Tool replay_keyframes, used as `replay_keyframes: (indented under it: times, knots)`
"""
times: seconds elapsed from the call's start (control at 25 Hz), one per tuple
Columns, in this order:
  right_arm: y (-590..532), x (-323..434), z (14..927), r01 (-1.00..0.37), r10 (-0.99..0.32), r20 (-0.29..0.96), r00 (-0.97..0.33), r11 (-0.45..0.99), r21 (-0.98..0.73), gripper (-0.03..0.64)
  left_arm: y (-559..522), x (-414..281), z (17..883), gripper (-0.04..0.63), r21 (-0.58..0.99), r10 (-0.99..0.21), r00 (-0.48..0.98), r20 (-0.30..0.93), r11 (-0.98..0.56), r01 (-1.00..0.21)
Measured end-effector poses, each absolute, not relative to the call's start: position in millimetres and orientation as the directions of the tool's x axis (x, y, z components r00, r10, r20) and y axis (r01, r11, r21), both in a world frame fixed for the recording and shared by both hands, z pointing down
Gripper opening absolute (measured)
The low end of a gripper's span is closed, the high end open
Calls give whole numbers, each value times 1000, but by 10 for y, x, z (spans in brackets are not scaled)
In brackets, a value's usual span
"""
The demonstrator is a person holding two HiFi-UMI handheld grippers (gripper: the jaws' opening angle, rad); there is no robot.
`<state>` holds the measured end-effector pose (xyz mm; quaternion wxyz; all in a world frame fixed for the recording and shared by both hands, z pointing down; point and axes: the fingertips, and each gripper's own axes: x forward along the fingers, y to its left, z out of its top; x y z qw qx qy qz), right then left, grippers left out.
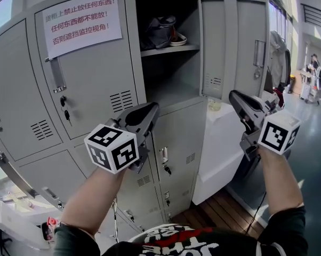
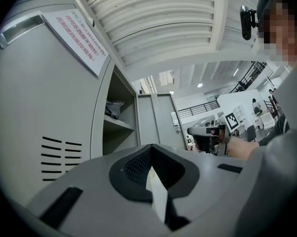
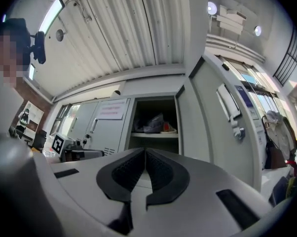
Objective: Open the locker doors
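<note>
One door stands open so far, by my count: the upper door (image 1: 236, 41), swung out just to the right of and above my right gripper (image 1: 236, 98). It leaves the open compartment (image 1: 168, 73) bare above and between my two pairs of jaws. The rest of the job looks undone. The door with the notice (image 1: 91, 84) up and left of my left gripper (image 1: 148, 112) is shut, and so is the lower door (image 1: 179, 137) just ahead of and below those jaws. I make out at least four shut faces, though the bottom rows hide behind my arms.

A pale panel (image 1: 219, 148) hangs below my right jaws. It may be a second, lower door already swung open, but I cannot say for sure from this angle.

Both my pairs of jaws are closed tip to tip with nothing held, and neither touches a locker (each hovers a little off the front).

Counted:
- two grippers
- one paper notice (image 1: 81, 21)
- one shelf (image 1: 168, 50) inside the open compartment
- one dark bag (image 1: 159, 32) on that shelf
- one shoe (image 1: 177, 39) beside the bag
</note>
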<state>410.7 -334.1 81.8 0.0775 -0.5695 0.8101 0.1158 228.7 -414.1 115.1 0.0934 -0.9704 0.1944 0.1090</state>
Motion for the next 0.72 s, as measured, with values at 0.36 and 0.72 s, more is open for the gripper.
replay_keyframes:
  times: [0.36,0.72]
  knots:
    - [-3563,3774,1284,-922,-902,-191,-387,379,76,35,-4085,2189,1312,6,-117,-337,908,-248,-920,-374]
    - [-3547,3725,1297,-918,-900,-184,-396,389,72,35,-3935,2225,1361,6,-143,-280,931,-234,-937,-318]
